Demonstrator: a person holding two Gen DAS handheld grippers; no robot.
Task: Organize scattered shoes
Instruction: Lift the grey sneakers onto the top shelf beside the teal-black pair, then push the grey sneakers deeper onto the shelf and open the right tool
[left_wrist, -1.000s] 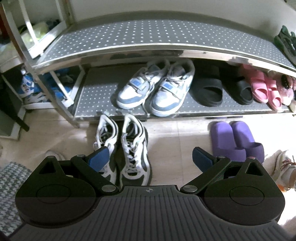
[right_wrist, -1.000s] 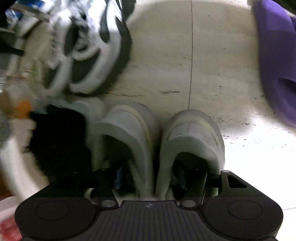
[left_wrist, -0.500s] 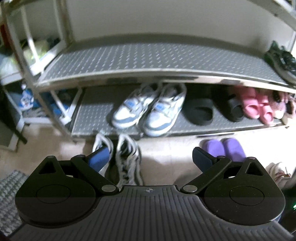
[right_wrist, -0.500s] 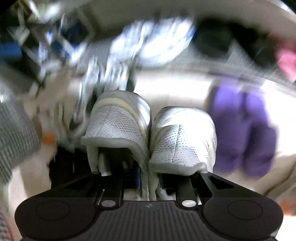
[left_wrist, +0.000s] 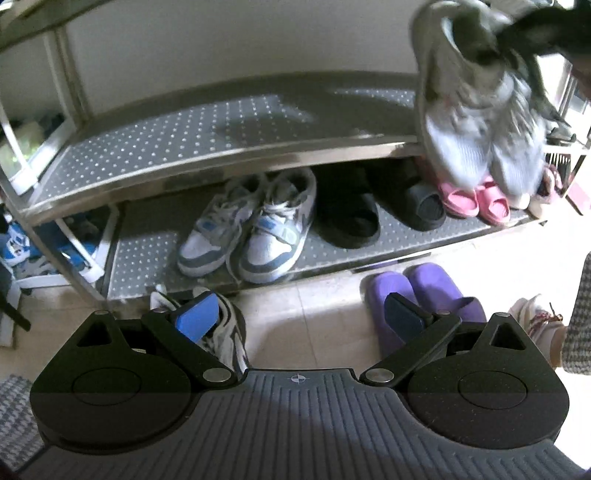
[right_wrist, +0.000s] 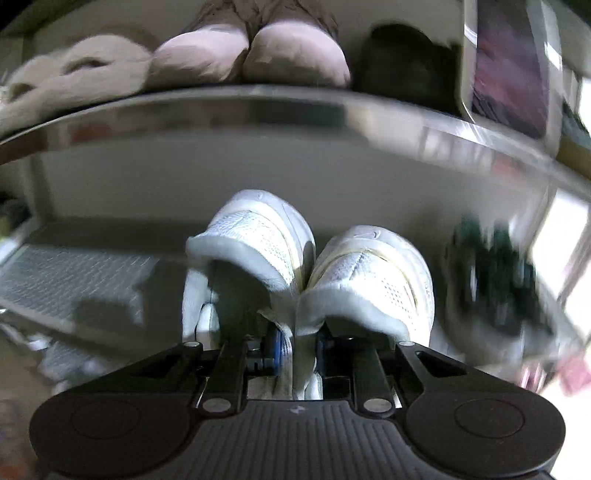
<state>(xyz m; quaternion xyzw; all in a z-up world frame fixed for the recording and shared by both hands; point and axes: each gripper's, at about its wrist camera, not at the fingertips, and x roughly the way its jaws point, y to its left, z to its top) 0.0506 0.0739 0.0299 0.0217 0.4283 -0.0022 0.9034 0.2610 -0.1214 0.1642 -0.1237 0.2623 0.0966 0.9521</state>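
The right gripper (right_wrist: 295, 350) has its jaws drawn in close, pinching the inner heel collars of the pair of white mesh sneakers (right_wrist: 306, 266), which hang straight ahead of the jaws with their toes pointing away. Beyond the toes runs the metal rack (right_wrist: 229, 107), its shelf edge passing above the jaws; on that upper tier sit pale fluffy slippers (right_wrist: 251, 55) above and ahead, and a dark shoe (right_wrist: 402, 62) above and to the right. A blurred dark green shoe (right_wrist: 491, 273) lies just right of the held pair.

The left gripper (left_wrist: 299, 317) has its jaws spread wide with nothing between them, the blue fingertips (left_wrist: 195, 317) well apart. Ahead of the jaws on the lowest tier stand blue-and-white sneakers (left_wrist: 251, 229), with black slides (left_wrist: 351, 218) to their right and pink slippers (left_wrist: 476, 199) further right. On the floor, black-and-white sneakers (left_wrist: 221, 325) lie right behind the left fingertip, and purple slippers (left_wrist: 424, 291) lie behind the right one. Far up and to the right of these jaws the white pair appears again, blurred, hanging toes-down in front of the rack's middle shelf. A white shoe with red laces (left_wrist: 535, 321) sits on the floor at the far right.
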